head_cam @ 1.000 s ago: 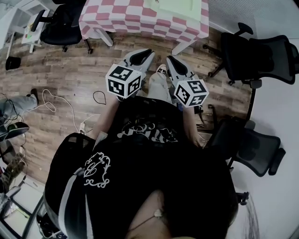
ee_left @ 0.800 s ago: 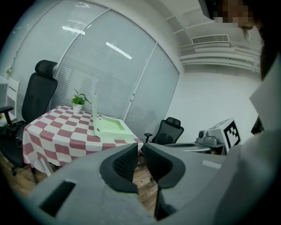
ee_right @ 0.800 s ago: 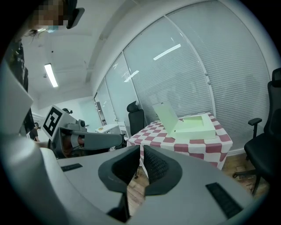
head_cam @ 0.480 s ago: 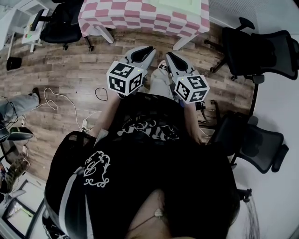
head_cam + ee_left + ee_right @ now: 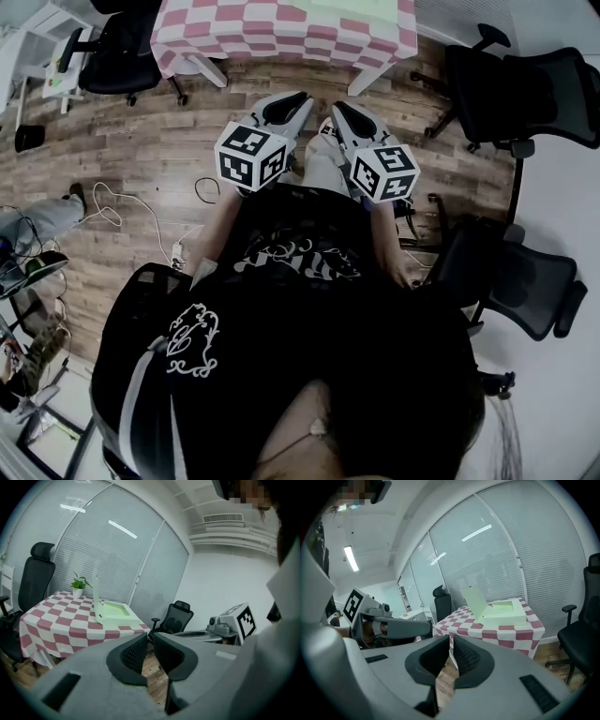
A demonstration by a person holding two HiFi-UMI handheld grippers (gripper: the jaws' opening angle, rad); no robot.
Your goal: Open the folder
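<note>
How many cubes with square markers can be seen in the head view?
2. One cube sits on the left gripper, the other on the right gripper, side by side. None seems hidden.

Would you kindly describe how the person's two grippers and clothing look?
Both the left gripper and right gripper have smooth grey moulded bodies, black ribbed pads, and a white cube with black square markers. The person wears a black top with white ornamental print.
</note>
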